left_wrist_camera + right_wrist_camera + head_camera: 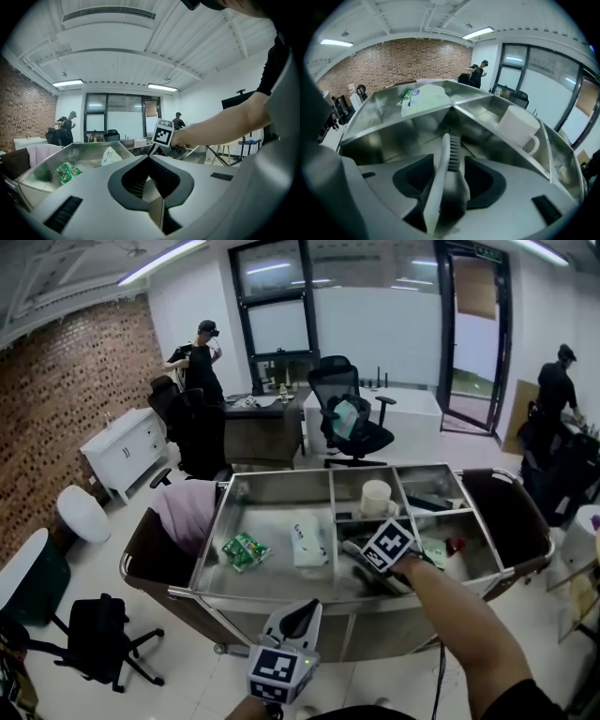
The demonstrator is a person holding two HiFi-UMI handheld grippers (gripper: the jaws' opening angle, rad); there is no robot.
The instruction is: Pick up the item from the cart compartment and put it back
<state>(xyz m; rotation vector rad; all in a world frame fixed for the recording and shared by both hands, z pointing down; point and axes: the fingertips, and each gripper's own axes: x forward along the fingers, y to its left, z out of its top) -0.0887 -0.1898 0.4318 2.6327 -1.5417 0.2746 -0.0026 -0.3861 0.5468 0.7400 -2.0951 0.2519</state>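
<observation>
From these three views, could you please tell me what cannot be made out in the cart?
White-handled dark-bristled brush: head view, mostly hidden by the right gripper; right gripper view, handle end buried between the jaws.
Small red item: head view, too small to identify.
Green packet: print too small, head and left gripper views.
Dark flat item in the rear right compartment: head view, too small.

Items point(438, 550) at the right edge of the cart point(216, 594) are too small to name; the brush handle point(434, 199) looks blurred.
</observation>
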